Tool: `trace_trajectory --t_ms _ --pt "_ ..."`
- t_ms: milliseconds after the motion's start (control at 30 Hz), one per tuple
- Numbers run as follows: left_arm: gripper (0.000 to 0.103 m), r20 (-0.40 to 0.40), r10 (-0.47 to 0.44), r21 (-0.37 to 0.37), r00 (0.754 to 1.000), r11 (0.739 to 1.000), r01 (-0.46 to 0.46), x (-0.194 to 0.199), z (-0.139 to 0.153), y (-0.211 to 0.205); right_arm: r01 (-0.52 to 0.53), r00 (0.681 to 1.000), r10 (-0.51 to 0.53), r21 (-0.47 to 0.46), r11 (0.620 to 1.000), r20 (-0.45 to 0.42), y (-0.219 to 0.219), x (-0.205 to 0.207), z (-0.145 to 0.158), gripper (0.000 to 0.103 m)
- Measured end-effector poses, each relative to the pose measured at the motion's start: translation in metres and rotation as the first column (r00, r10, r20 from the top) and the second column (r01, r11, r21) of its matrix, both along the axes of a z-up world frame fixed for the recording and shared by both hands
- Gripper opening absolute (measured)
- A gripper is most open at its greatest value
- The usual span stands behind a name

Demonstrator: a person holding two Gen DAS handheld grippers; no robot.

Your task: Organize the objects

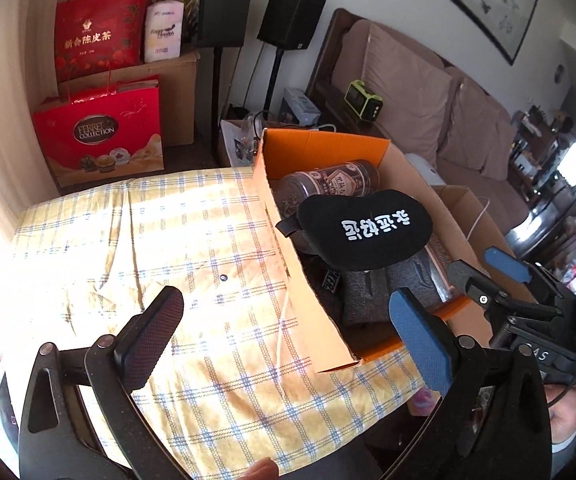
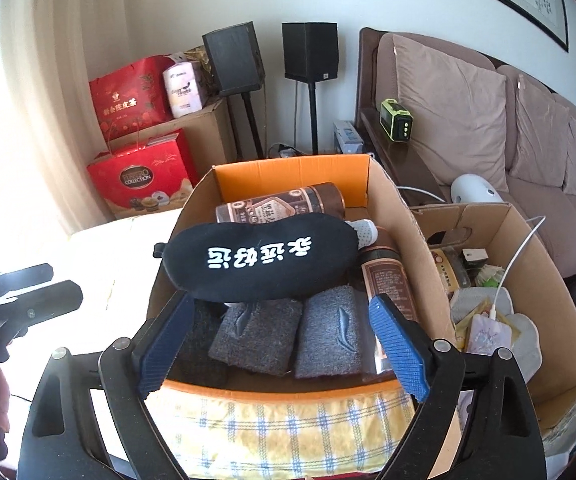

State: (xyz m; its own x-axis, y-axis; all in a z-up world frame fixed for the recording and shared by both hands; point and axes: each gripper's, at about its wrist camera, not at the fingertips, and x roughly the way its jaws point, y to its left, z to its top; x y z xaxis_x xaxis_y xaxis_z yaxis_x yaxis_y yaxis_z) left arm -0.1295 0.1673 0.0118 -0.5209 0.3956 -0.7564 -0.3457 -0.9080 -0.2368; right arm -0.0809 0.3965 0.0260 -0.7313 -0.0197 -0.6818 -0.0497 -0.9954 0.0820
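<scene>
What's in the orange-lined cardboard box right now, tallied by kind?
Black eye mask, lying on top: 1
Brown labelled canisters: 2
Grey folded cloths: 2
White mesh item, only partly visible: 1
Total: 6 visible in the orange-lined cardboard box

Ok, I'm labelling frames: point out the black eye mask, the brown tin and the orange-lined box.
black eye mask [image 2: 259,260], right wrist view, printed front.
brown tin [image 2: 283,203], right wrist view, label.
orange-lined box [image 2: 292,176], right wrist view, far inner wall.

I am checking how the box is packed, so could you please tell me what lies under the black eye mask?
Under the black eye mask lie grey folded cloths, a brown canister behind, and a brown bottle beside. Whatever sits directly beneath the mask's middle is covered.
</scene>
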Motion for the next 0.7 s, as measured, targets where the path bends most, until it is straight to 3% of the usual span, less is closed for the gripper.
trace_trajectory --t_ms 67,267,700 --pt "0.103 -0.015 0.016 -0.013 1.000 1.000 -0.016 0.006 -0.002 -0.008 -0.001 1.000 0.001 0.009 1.000 0.002 -0.004 0.004 -0.001 0.103" --pt "0.103 -0.109 0.082 -0.038 0.991 0.996 -0.086 0.028 0.001 -0.031 0.017 0.999 -0.013 0.116 0.993 -0.033 -0.026 0.021 -0.005 0.103" --pt "0.103 -0.131 0.118 -0.041 0.984 0.991 -0.124 0.082 -0.001 -0.063 0.039 0.996 -0.029 0.117 0.992 -0.088 -0.057 0.070 -0.002 0.103"
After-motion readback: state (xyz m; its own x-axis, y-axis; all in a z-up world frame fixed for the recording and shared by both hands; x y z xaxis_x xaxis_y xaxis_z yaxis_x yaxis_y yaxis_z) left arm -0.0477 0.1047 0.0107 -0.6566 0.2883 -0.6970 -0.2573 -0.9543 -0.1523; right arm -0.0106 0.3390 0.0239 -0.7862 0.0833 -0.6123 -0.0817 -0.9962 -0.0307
